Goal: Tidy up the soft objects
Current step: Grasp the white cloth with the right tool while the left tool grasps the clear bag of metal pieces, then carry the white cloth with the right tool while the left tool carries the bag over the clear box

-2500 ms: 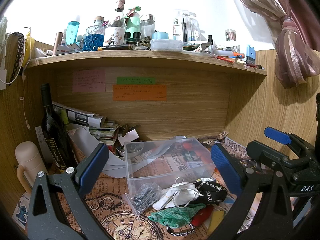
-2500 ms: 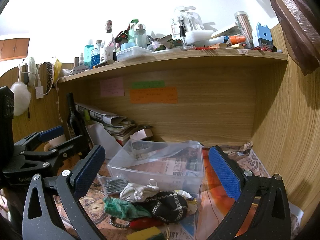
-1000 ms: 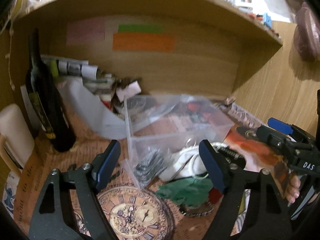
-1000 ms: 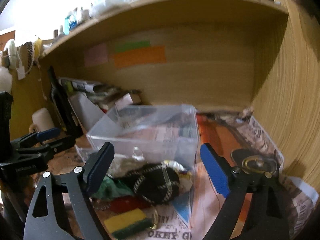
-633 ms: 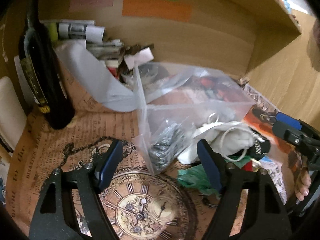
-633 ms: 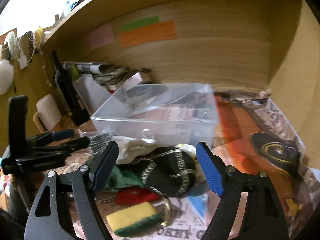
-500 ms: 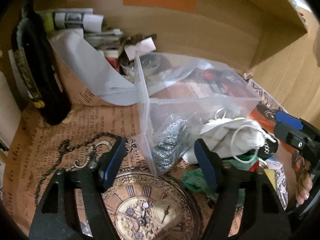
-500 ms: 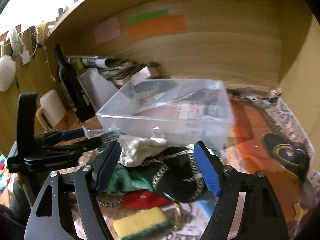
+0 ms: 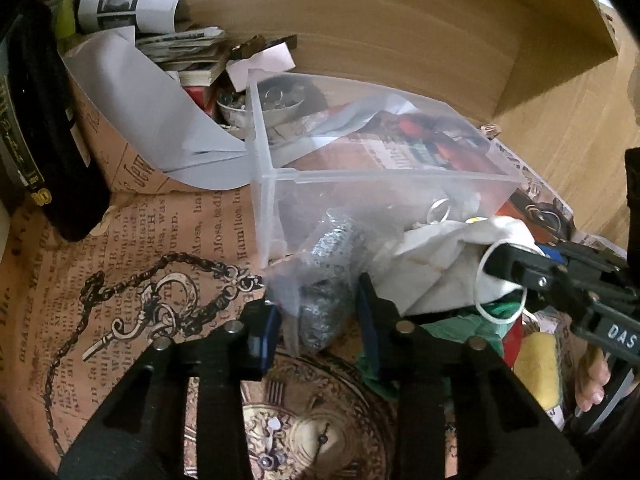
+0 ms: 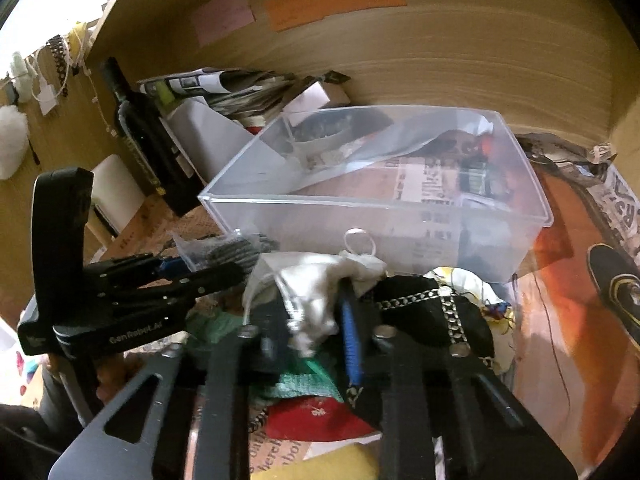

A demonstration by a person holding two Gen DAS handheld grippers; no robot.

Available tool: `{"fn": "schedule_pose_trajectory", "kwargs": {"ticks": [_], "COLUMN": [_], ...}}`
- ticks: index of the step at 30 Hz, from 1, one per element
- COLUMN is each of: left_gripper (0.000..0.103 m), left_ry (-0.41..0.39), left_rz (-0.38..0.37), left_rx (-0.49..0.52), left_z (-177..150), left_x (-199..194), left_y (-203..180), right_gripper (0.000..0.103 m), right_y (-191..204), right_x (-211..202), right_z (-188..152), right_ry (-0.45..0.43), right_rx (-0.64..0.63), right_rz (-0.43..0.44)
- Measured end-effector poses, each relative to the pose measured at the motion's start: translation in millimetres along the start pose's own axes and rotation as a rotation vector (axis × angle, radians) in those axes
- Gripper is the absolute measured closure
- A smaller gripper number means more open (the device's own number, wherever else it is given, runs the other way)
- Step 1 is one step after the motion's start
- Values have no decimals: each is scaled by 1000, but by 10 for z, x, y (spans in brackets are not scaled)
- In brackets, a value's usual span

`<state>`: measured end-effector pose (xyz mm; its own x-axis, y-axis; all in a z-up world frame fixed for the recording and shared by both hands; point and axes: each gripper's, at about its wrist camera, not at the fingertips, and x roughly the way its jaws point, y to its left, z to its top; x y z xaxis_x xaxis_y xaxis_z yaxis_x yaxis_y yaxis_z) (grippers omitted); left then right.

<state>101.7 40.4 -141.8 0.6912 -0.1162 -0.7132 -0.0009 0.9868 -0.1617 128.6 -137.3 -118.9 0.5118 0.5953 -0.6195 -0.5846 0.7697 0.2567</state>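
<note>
We had just closed both grippers. Our left gripper (image 9: 316, 322) pinched the clear bag of grey fabric (image 9: 326, 276); our right gripper (image 10: 316, 330) seemingly clamped the white pouch (image 10: 316, 280). Both lay against the clear bin (image 10: 400, 216)'s near wall, ready for lifting in.

Each camera rides my wrist and looks forward and steeply down along the fingers, close over the cluttered surface (image 9: 132, 236). My left view faces right of centre, my right view left; both share the clear plastic box (image 9: 384, 178) (image 10: 376, 204) and the white cloth (image 9: 448, 264) (image 10: 316, 284).
</note>
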Motion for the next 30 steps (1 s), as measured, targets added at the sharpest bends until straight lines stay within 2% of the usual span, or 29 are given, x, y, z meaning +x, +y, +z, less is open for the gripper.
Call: {"fn": "schedule_pose_trajectory", "kwargs": {"ticks": [4, 16, 24, 30], "left_gripper": [77, 81, 81, 81], "left_ry": [-23, -147, -256, -297], "left_rz": [12, 17, 13, 15], "left_rx": [13, 55, 52, 48], "left_z": [-32, -16, 178, 364], "left_x": [-78, -614, -906, -939], "left_y": [-28, -131, -203, -222], "right_gripper": [89, 91, 91, 91], "right_y": [60, 121, 81, -20], "right_x": [-56, -454, -815, -964], "right_z": [10, 128, 267, 397], "right_ry": [-32, -162, -287, -365], "right_rx": [-29, -45, -41, -33], "right_rz": [-28, -36, -62, -103]}}
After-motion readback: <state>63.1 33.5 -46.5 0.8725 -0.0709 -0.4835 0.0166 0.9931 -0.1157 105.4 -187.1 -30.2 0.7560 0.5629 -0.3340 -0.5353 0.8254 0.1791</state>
